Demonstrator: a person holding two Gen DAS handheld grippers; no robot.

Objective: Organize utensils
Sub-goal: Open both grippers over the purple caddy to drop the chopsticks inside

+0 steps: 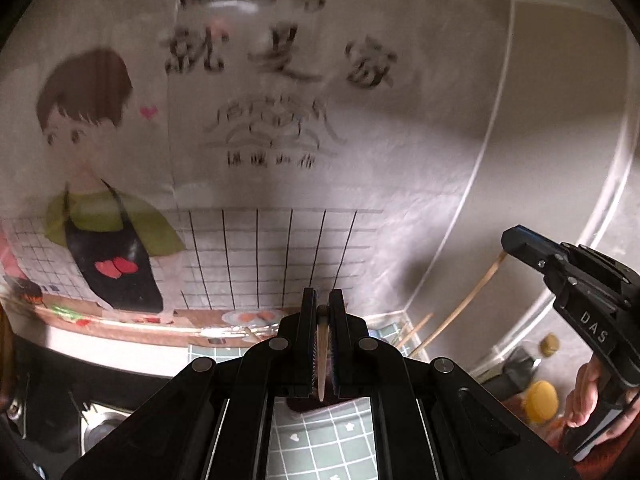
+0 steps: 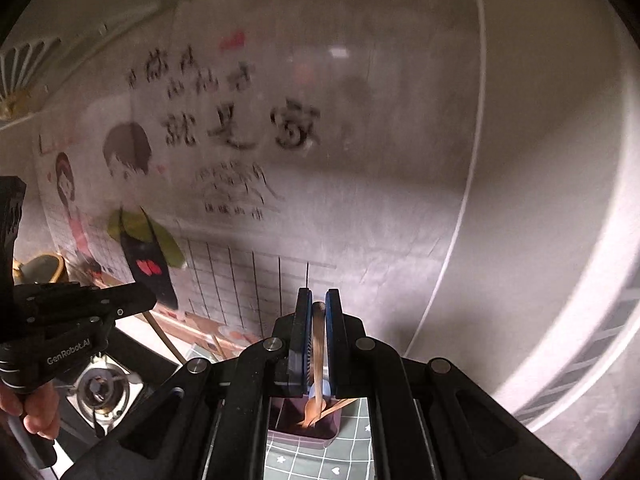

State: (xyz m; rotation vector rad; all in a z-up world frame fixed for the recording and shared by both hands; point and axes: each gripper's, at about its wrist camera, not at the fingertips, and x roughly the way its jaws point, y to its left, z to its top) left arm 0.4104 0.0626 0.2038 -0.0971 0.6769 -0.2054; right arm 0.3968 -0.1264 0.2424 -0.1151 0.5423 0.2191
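While both grippers hang above the holder (image 2: 304,426), each is clamped on one wooden utensil. The left gripper (image 1: 322,312) pinches a stick (image 1: 321,360) and the right gripper (image 2: 318,312) a spoon (image 2: 316,360), probably to drop them in singly.

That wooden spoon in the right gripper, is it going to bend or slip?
The wooden spoon looks stiff, so it probably won't bend. Pinched near its handle tip by the right hand-held gripper, bowl hanging down, it may swing or pivot.

Wood, matt black plastic, printed paper

Both grippers (image 1: 322,308) (image 2: 319,308) look matt black plastic; each clamps a pale wooden utensil (image 1: 321,360) (image 2: 318,348). The wall poster (image 1: 248,120) is creased paper, the stove burner (image 2: 105,390) shiny metal.
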